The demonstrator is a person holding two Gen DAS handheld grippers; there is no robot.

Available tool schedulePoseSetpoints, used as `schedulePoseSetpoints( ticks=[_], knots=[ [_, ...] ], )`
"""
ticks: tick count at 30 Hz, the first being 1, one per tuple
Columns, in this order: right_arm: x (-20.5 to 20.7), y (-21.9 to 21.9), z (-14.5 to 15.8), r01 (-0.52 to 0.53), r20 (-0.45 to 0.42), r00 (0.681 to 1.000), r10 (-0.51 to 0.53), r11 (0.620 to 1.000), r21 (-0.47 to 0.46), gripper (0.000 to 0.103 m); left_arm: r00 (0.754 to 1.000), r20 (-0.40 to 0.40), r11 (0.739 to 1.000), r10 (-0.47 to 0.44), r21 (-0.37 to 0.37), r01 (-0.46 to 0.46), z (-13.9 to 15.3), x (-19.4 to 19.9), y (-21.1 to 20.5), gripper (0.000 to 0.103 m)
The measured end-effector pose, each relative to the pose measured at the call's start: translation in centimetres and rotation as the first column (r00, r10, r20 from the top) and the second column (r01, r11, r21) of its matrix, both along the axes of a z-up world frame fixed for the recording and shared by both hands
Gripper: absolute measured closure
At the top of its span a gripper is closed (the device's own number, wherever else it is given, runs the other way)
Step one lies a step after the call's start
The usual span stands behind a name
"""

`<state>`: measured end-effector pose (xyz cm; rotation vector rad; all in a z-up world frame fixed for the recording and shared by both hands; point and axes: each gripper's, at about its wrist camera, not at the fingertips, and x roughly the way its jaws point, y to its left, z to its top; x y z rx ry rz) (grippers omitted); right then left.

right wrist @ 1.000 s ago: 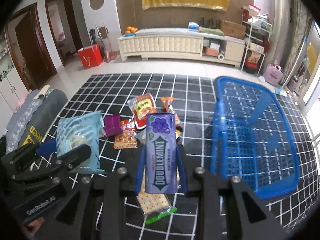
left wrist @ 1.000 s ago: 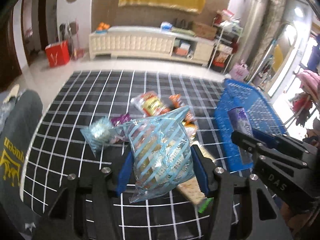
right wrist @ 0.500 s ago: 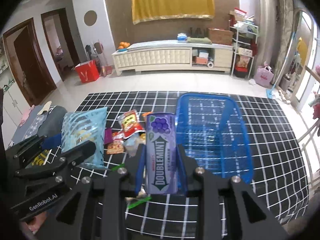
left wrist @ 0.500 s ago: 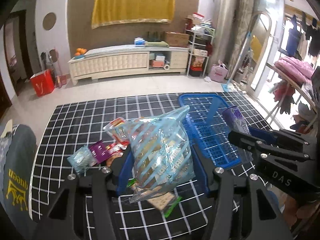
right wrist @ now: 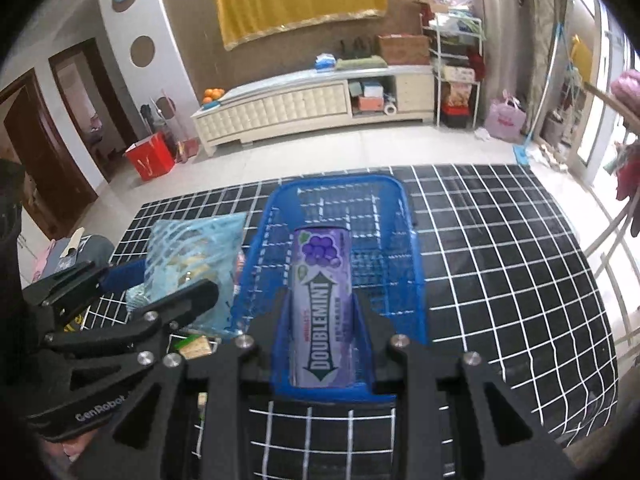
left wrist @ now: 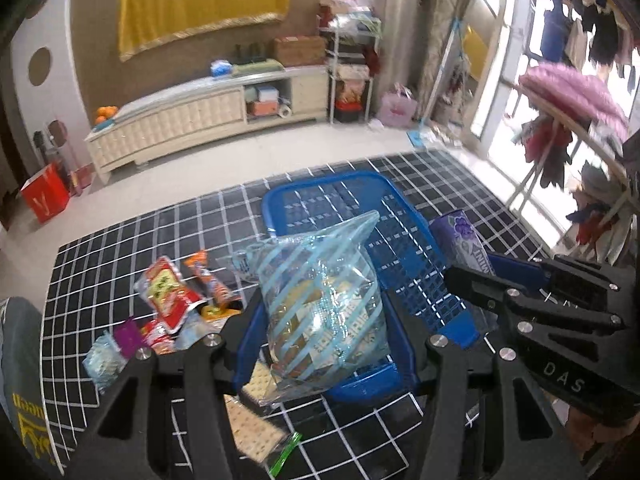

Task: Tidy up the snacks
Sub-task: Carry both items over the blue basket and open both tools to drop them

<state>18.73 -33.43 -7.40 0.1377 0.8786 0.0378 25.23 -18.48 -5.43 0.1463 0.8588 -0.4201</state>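
Left wrist: my left gripper has its jaws clamped on a striped snack bag, over the blue basket's near rim. Right wrist: my right gripper grips the Doublemint pack above the same basket.

Left gripper: black angular frame, silver screws, blue finger pads, white "GenRobot" lettering. Right gripper: same black frame, blue pads, "DAS" marking.
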Motion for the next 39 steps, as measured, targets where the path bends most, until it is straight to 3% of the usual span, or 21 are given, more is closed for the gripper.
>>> schedulePoseSetpoints(
  ticks=[8, 17, 31, 39],
  knots=[
    [1.2, -3.9, -3.4, 0.033, -0.063, 0.998, -0.031, 0.999, 0.032, 0.069, 0.993, -0.115, 0.998, -0.015, 0.051, 0.021, -4.3, 2.3, -4.0, 0.049],
    [0.4, -6.6, -4.4, 0.085, -0.068, 0.994, -0.081, 0.995, 0.054, 0.069, 0.982, -0.188, 0.992, -0.006, 0.125, 0.030, -7.0, 4.0, -6.2, 0.048],
    [0.7, -6.5, -3.7, 0.066, -0.069, 0.996, -0.061, 0.996, 0.067, 0.068, 0.991, -0.134, 0.989, 0.007, 0.145, 0.013, -5.5, 3.5, -5.3, 0.046],
    [2.1, -4.6, -3.5, 0.018, -0.083, 0.996, -0.016, 0.999, 0.026, 0.068, 0.995, -0.095, 0.989, 0.007, 0.146, 0.007, -4.8, 2.6, -3.4, 0.046]
  ],
)
